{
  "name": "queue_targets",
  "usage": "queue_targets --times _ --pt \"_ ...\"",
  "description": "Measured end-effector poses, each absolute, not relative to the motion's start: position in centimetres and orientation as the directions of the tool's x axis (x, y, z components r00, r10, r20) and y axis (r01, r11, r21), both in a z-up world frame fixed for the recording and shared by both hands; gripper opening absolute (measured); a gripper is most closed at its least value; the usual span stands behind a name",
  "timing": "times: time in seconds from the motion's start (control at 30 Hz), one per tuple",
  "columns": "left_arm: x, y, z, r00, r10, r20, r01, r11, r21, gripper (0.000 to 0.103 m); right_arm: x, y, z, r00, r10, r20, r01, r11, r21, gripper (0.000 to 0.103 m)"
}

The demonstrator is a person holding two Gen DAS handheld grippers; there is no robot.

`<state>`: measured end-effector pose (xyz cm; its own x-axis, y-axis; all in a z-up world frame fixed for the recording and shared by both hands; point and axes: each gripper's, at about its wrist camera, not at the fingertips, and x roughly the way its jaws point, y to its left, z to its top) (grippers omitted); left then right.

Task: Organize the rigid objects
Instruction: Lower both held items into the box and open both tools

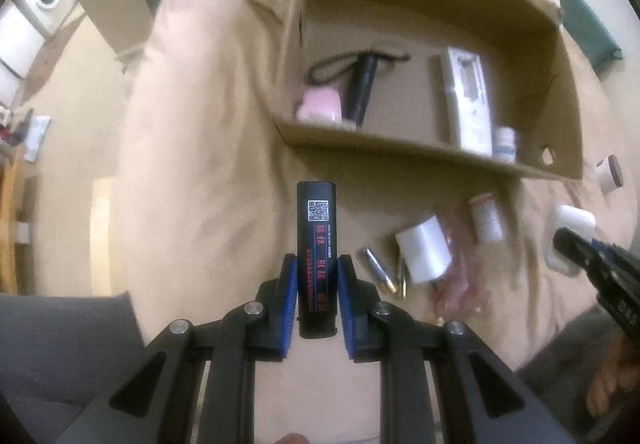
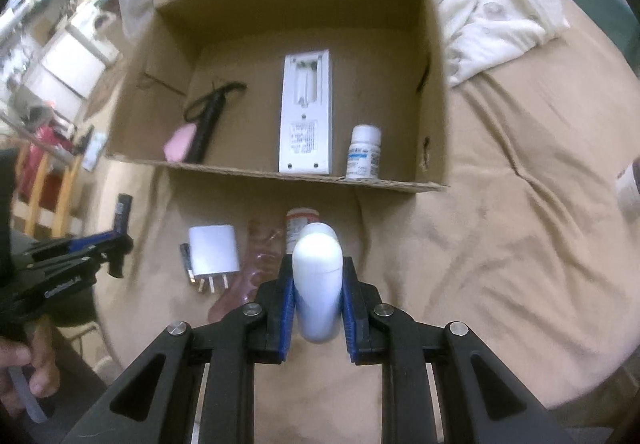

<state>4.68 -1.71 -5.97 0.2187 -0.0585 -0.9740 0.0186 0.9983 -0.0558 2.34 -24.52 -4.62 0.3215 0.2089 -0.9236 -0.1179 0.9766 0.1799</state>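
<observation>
While both grippers hang above a tan bedsheet (image 2: 520, 204), each is clamped on 1 item. Left gripper (image 1: 317, 284): blue pads pressed against the sides of a black cylinder (image 1: 316, 244), held upright along the fingers, with a QR label and red lettering facing the camera. Right gripper (image 2: 317, 284): pads closed on a white rounded case (image 2: 318, 276), which stands up between them.

Loose on the sheet, near the grippers: 1 white plug adapter (image 2: 214, 250) with its prongs pointing toward the camera, a small metallic battery (image 1: 376, 270) just beside it, a crumpled pinkish clear wrapper (image 2: 260, 260), and 1 white bottle with an orange label (image 2: 298, 222) lying partly behind the case.

Beyond these, an open cardboard box (image 2: 434, 84) sits on the sheet. Contents: 1 white remote control (image 2: 306, 116) lying back-up with the battery bay uncovered, 1 white pill bottle (image 2: 364, 152) upright beside it at the near wall, 1 black stick with a cord loop (image 2: 208, 116), and 1 pink object (image 2: 182, 142) touching it. White bedding (image 2: 492, 16) lies bunched beside the box.
</observation>
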Motion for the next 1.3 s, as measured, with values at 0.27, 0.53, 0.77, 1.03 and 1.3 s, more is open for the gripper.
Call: queue_targets --times 0.27,0.53,0.77,1.03,1.3 --pt "4.7 -2.5 -1.2 0.370 -0.033 -0.928 0.076 0.997 -0.006 0.018 2.4 -26.8 -2.6 0.404 0.273 -0.873 -0.100 0.962 0.255 0.022" --pt "6.4 -3.2 1.0 0.437 -0.025 -0.899 0.113 0.993 0.028 0.018 2.9 -25.8 -1.6 0.479 0.316 -0.819 -0.130 0.948 0.290 0.022" --pt "8.5 -4.3 0.8 0.438 -0.025 -0.899 0.128 0.991 0.035 0.018 4.3 -26.5 -0.7 0.521 0.335 -0.785 -0.132 0.940 0.313 0.022" --pt "11.0 -6.3 0.3 0.422 -0.075 -0.904 0.191 0.982 0.008 0.018 6.6 -27.2 -0.9 0.491 0.446 -0.748 -0.145 0.889 0.434 0.022" --pt "14.2 -6.9 -1.0 0.387 -0.171 -0.906 0.197 0.975 -0.100 0.018 9.7 -27.0 -1.5 0.476 0.416 -0.774 -0.151 0.906 0.394 0.022"
